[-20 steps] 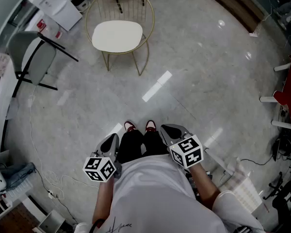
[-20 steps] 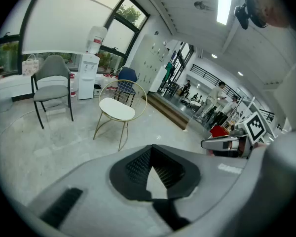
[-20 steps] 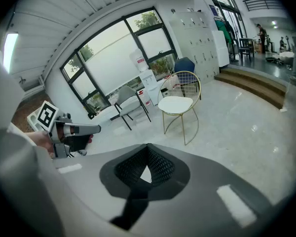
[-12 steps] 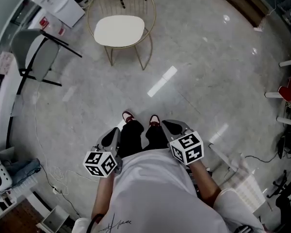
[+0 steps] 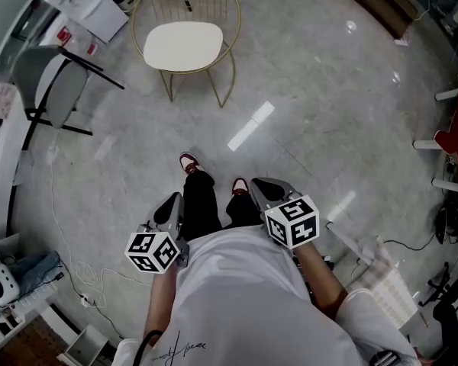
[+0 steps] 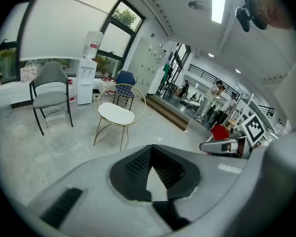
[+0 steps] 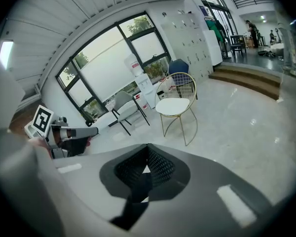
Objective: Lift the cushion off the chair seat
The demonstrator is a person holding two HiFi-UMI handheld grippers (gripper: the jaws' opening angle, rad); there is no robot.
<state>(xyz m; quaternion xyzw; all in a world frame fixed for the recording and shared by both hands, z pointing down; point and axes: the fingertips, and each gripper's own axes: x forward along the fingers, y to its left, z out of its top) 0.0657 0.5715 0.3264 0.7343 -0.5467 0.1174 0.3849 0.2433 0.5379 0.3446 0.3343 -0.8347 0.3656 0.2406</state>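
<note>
A cream cushion (image 5: 183, 46) lies on the seat of a gold wire chair (image 5: 225, 21) at the far side of the floor. It also shows as the cushion (image 6: 116, 113) in the left gripper view and the cushion (image 7: 172, 105) in the right gripper view. My left gripper (image 5: 170, 208) and right gripper (image 5: 269, 191) are held at waist height, well short of the chair and apart from it. Both are shut with nothing between the jaws, as seen at the left gripper (image 6: 152, 148) and the right gripper (image 7: 148, 147).
A grey chair with black legs (image 5: 49, 90) stands left of the gold chair, with white cabinets (image 5: 91, 10) behind. A cable (image 5: 72, 269) trails on the floor at left. A red chair (image 5: 454, 147) is at the right edge and a wooden step (image 5: 374, 10) at far right.
The person's left foot has stepped forward toward the chair. Both grippers stay shut and keep their places at the waist.
</note>
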